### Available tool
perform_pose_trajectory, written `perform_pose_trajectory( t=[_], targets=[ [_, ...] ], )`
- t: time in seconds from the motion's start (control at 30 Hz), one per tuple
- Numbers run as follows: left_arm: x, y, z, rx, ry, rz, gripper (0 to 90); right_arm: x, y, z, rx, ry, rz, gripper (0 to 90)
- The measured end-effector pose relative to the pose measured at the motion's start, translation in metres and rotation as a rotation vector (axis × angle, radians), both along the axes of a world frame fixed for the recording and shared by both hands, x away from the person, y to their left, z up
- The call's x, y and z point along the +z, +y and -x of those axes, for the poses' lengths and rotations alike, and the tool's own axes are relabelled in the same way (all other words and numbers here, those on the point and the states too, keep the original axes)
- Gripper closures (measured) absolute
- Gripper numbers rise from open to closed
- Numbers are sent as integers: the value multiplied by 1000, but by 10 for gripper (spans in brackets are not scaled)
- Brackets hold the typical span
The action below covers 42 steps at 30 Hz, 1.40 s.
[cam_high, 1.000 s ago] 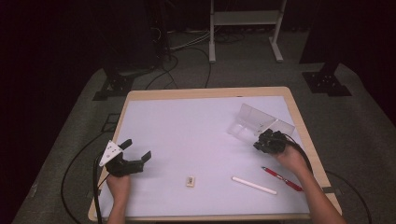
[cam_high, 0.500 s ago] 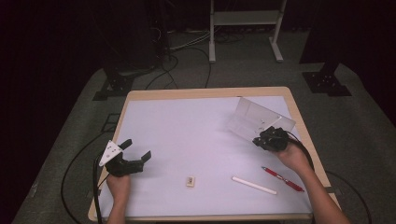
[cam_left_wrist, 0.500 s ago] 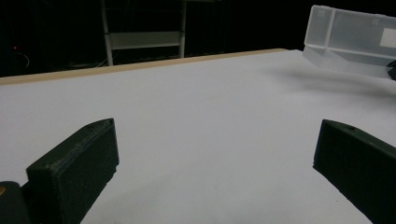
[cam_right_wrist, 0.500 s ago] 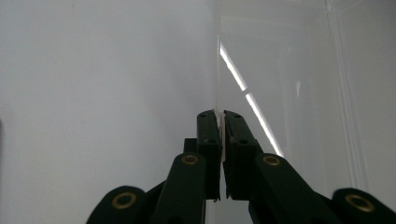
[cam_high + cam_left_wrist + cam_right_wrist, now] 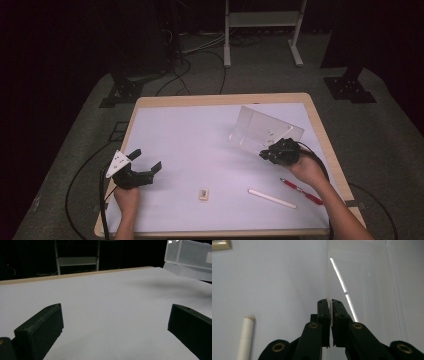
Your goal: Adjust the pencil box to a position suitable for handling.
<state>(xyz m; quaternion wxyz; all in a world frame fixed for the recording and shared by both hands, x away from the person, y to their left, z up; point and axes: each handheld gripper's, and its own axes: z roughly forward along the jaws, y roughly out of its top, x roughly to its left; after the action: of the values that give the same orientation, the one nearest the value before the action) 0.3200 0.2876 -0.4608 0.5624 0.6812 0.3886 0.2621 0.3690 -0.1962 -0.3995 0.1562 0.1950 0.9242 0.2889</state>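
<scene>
Right tool [image 5: 265, 153] pinches the wall edge of the clear rectangular plastic box [image 5: 265, 128], tilted on the white surface [image 5: 200, 135]. Near the box: white stick [image 5: 272, 198], red pen [image 5: 301, 191], small tan block [image 5: 203, 194]. Left tool [image 5: 147, 161], well apart, jaws spread.

A wooden-edged table [image 5: 320, 130] carries a white sheet [image 5: 200, 140] over nearly its whole top. Near the front edge lies a small tan block [image 5: 203, 194]. To its right rests a white stick [image 5: 272, 198], and further right a red pen [image 5: 301, 191]. Black cables [image 5: 85, 172] trail over the grey floor [image 5: 395, 150] at left. A white frame [image 5: 262, 20] stands beyond the table.
</scene>
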Motion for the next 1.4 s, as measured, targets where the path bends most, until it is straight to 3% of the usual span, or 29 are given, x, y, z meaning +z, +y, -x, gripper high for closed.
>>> perform_pose_trajectory(
  t=[0.77, 1.13, 1.4],
  targets=[
    [0, 0, 0, 0, -1, 1, 0, -19, 60, 8, 189, 63, 38, 856],
    [0, 0, 0, 0, -1, 3, 0, -36, 76, 8, 213, 104, 66, 855],
    [0, 0, 0, 1, 2, 4, 0, -44, 82, 8, 223, 127, 60, 856]
  ],
)
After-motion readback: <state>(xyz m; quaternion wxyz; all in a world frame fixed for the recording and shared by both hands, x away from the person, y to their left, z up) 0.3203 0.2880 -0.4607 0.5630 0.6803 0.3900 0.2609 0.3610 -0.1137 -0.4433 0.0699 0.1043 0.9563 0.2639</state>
